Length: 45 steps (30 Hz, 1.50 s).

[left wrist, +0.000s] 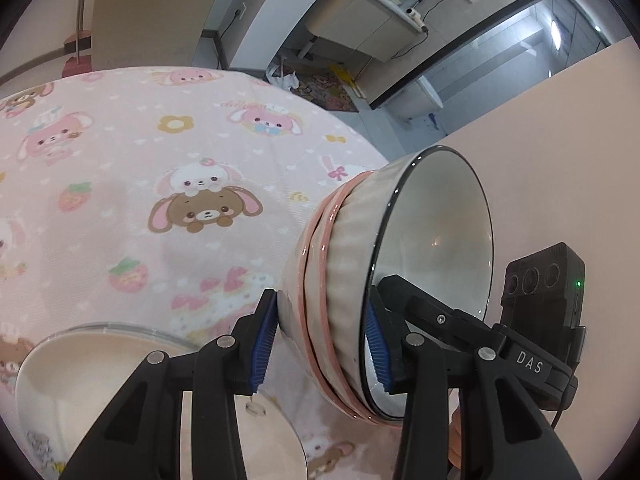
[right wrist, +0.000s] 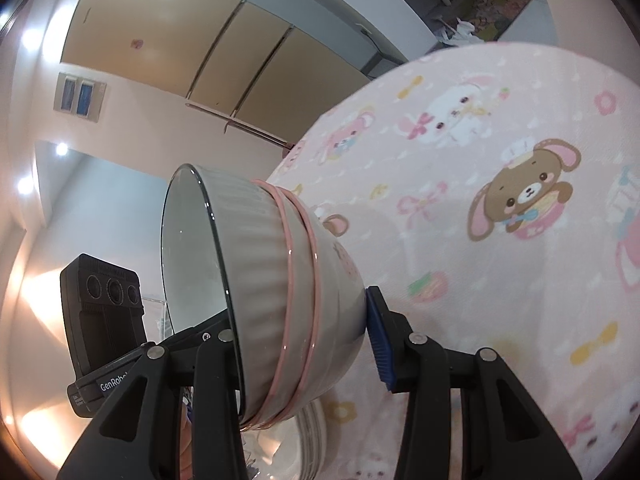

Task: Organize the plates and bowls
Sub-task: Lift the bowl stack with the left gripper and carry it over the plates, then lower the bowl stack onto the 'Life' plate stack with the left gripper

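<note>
Holding the stack of bowls (left wrist: 360,272) tipped up above the pink counter (left wrist: 140,200), the left tongs (left wrist: 320,344) and right tongs (right wrist: 308,344) both clamp it, while a plate (left wrist: 80,368), maybe two, waits below.

A pink cartoon-print tablecloth (left wrist: 168,184) covers the table; beige cabinets (right wrist: 224,60) and perhaps a broom (left wrist: 80,36) stand behind.

The right gripper (right wrist: 304,344) has its jaws clamped on the wall of a stack of nested bowls (right wrist: 276,288), tipped on its side with the opening facing left. Behind lies the bench with a pink cartoon-animal cloth (right wrist: 500,152). The other gripper's black camera box (right wrist: 100,312) shows at left.
</note>
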Motion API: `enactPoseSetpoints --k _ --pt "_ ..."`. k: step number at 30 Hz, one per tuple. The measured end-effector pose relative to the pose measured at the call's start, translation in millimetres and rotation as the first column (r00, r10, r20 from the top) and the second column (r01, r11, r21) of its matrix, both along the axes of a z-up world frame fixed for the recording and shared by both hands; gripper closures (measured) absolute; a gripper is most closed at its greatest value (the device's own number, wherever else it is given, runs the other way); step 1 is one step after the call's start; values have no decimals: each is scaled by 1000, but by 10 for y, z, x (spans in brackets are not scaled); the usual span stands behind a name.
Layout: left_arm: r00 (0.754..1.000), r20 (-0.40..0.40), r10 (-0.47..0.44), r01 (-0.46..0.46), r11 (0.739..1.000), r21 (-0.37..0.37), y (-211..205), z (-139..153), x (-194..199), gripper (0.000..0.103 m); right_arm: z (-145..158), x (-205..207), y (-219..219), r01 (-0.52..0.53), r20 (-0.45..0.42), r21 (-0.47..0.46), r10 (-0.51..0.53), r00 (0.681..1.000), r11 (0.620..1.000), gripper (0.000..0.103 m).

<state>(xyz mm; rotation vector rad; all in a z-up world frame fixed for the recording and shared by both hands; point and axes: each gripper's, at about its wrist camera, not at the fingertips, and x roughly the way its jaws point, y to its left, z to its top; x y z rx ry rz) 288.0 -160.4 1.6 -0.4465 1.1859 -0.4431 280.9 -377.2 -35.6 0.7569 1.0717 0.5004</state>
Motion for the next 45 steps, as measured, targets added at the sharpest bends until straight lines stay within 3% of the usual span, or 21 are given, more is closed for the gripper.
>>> enactPoseSetpoints --k 9,13,21,28,45 --pt "997 58 41 -43 999 18 456 368 -482 59 387 -277 540 -84 62 -25 85 994 996 62" --pt "994 89 59 -62 998 25 700 444 -700 59 380 -452 723 -125 71 -16 125 990 992 62" --pt "993 68 101 -102 995 21 1128 319 -1069 59 256 -619 1113 -195 48 -29 196 979 980 62" --pt "990 81 115 -118 993 28 1264 220 -1285 59 194 -753 1291 -228 49 -65 231 972 972 62" --pt "989 98 110 -113 993 26 1309 -131 -1296 59 -62 -739 1380 -223 14 -126 226 974 967 62"
